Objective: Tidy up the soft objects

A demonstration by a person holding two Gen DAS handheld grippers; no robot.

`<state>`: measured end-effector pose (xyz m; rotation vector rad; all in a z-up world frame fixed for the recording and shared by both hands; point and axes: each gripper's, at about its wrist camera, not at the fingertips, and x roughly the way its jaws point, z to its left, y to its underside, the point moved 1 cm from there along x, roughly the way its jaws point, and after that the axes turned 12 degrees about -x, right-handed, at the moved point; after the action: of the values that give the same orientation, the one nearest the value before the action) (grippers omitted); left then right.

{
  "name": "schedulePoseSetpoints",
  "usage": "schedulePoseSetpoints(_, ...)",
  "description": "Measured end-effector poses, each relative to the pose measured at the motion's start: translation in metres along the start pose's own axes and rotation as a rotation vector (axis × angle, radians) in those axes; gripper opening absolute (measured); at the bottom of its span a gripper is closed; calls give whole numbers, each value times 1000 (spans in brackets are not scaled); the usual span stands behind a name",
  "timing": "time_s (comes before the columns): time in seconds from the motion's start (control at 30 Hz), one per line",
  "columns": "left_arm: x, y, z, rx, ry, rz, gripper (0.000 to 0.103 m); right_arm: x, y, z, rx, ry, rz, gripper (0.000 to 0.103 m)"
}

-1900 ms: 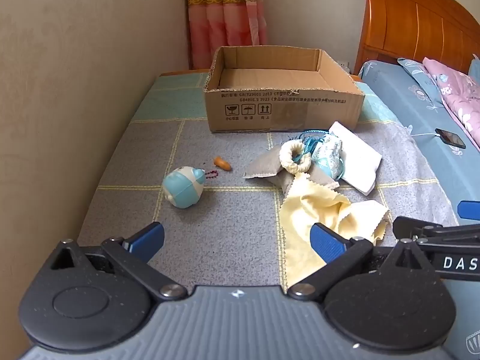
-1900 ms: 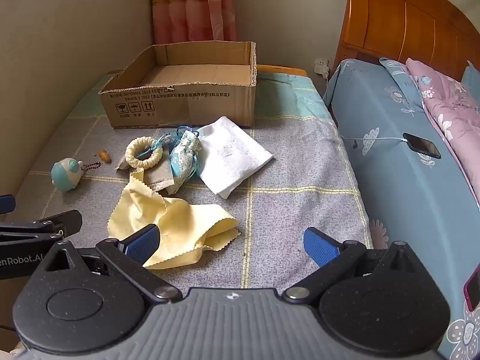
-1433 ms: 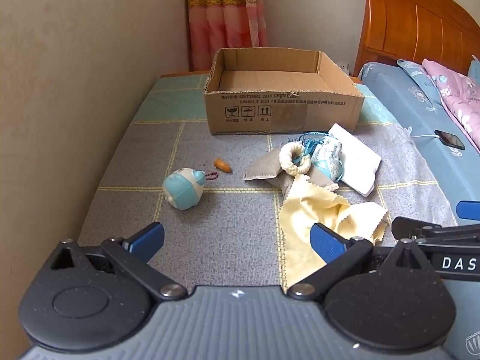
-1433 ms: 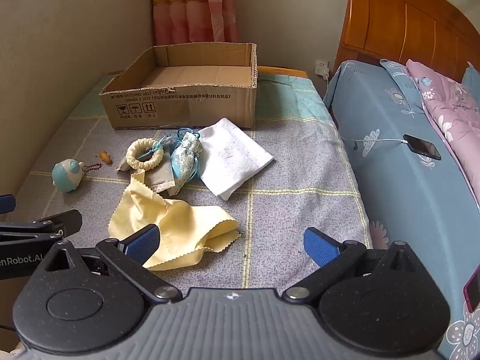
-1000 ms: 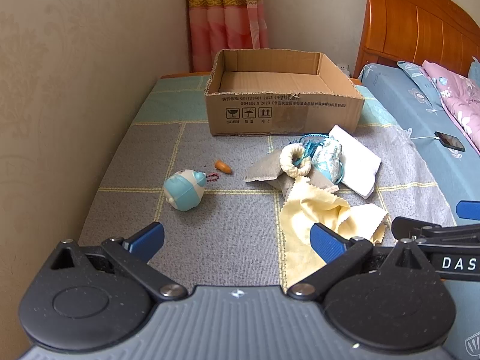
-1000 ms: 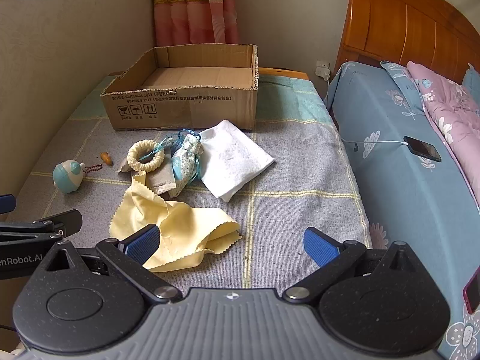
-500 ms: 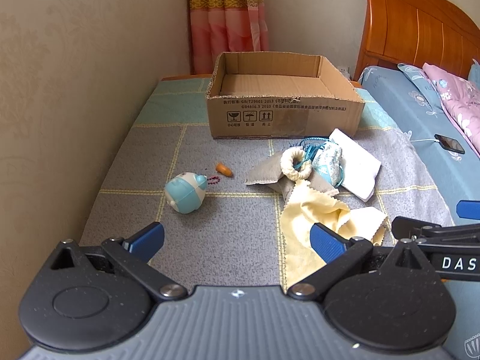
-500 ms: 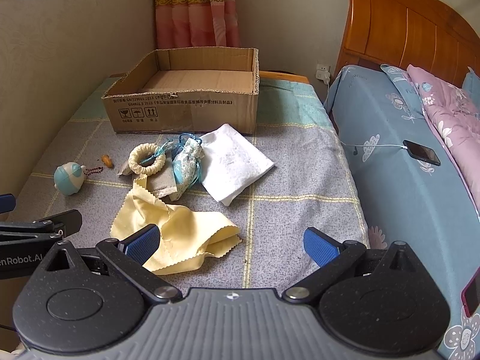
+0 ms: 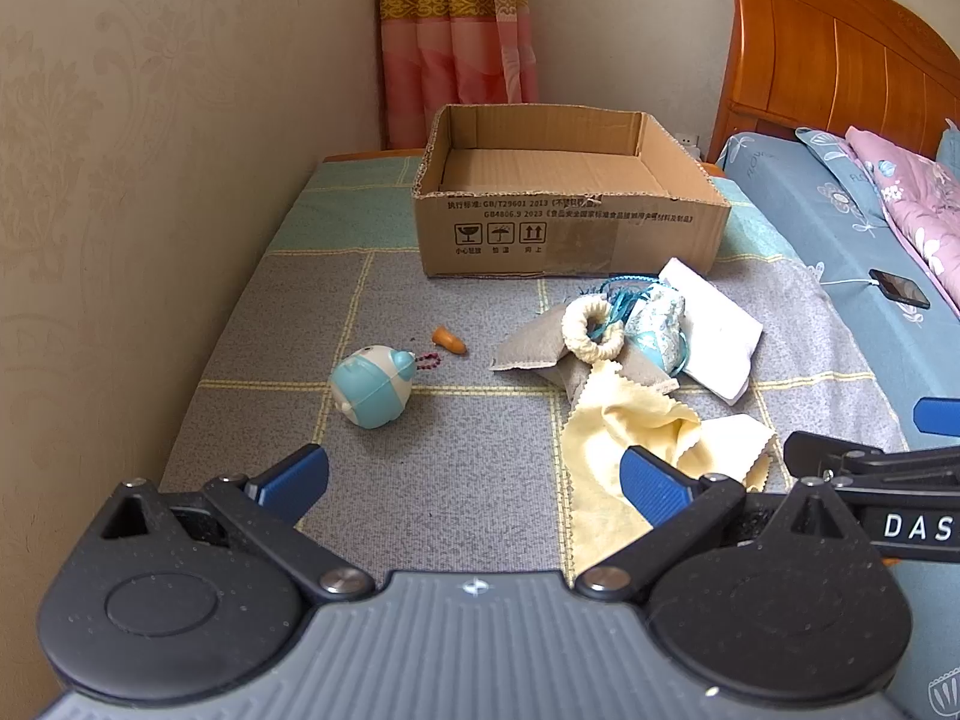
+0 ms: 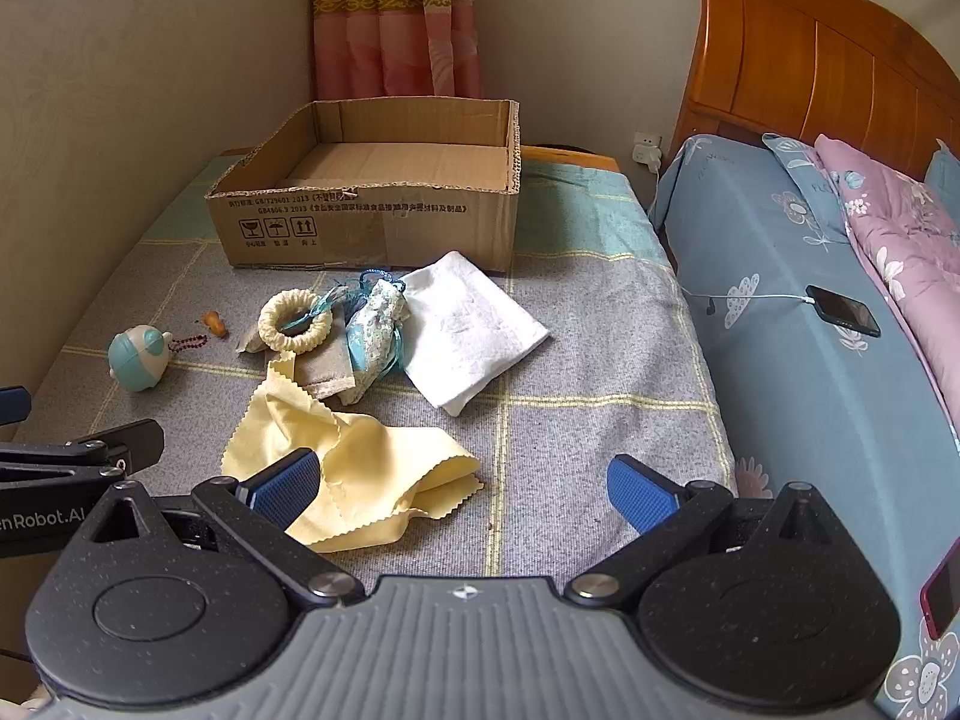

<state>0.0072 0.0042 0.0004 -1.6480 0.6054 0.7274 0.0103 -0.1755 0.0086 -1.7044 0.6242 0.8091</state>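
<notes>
Soft items, unsorted: yellow cloth, white cloth, ring, pouch, heaped near the empty box, their likely destination. Left gripper and right gripper: both spread wide, empty, poised short of the heap.

Grey cloth mostly hidden under ring, pouch; box print illegible.

We see a pale yellow zigzag-edged cloth, a plain white folded cloth, a cream woven ring, a light-blue-and-white round toy, a brown cardboard box, and a grey surface with yellow grid lines.
</notes>
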Motion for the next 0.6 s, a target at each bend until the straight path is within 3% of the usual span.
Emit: schedulePoseSetpoints(0.6, 4, -1, 3, 0, 9, -9, 102, 3, -2, 2, -24, 2, -9, 103)
